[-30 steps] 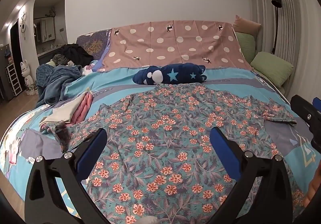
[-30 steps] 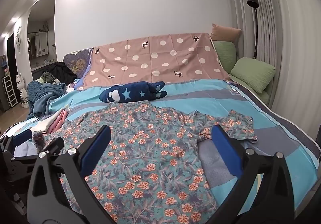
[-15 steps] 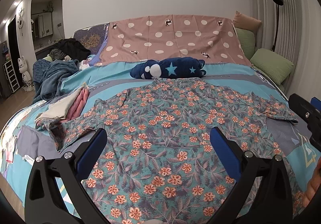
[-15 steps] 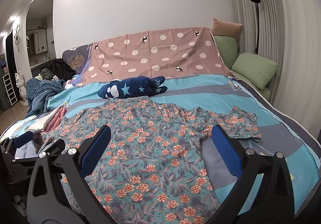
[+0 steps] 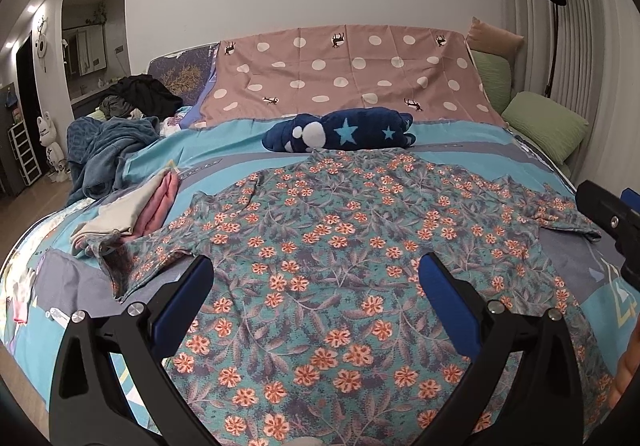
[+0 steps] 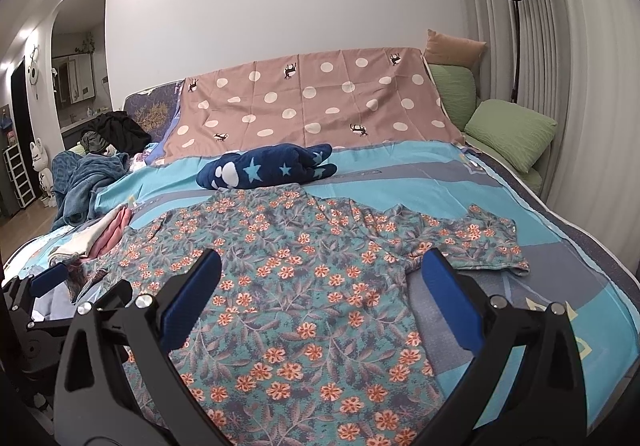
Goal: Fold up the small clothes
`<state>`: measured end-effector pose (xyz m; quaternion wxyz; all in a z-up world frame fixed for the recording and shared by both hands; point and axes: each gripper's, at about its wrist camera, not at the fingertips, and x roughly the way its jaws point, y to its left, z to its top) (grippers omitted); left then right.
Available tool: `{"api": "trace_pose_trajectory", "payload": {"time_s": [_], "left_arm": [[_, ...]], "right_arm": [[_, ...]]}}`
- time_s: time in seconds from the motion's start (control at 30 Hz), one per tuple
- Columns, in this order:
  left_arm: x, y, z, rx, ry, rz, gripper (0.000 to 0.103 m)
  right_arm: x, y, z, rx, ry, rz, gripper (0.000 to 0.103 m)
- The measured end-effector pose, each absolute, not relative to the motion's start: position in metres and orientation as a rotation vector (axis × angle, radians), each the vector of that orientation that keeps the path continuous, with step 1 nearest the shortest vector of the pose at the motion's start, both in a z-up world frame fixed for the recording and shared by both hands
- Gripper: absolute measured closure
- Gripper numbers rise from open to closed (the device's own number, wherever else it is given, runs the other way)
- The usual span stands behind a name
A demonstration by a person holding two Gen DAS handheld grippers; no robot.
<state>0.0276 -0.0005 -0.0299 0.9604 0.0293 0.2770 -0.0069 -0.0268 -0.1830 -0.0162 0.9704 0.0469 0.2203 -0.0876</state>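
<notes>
A teal shirt with orange flowers (image 5: 360, 246) (image 6: 296, 278) lies spread flat on the bed, collar toward the headboard, both short sleeves out to the sides. My left gripper (image 5: 316, 274) hovers open above the shirt's lower left part with nothing between its blue pads. My right gripper (image 6: 320, 270) hangs open over the shirt's lower right part, near the right sleeve (image 6: 480, 242). Each gripper shows at the edge of the other's view.
A dark blue star-patterned bundle (image 5: 344, 132) lies just beyond the collar. Folded pink and cream clothes (image 5: 132, 210) sit left of the shirt. A blue blanket heap (image 5: 104, 150) and dark clothes lie far left. Green pillows (image 6: 508, 134) line the right side.
Both grippers have risen and tilted slightly, so the shirt sits lower in both views. The shirt itself has not moved, and both stay open.
</notes>
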Motion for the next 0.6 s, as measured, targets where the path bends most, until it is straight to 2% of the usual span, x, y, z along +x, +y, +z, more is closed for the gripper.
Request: {"api": "trace_pose_trajectory", "payload": {"time_s": [0.6], "left_arm": [[0.0236, -0.0013, -0.0297, 0.115, 0.547, -0.008, 0.001]], "right_arm": [[-0.0211, -0.1775, -0.0186, 0.084, 0.458, -0.182, 0.002]]}}
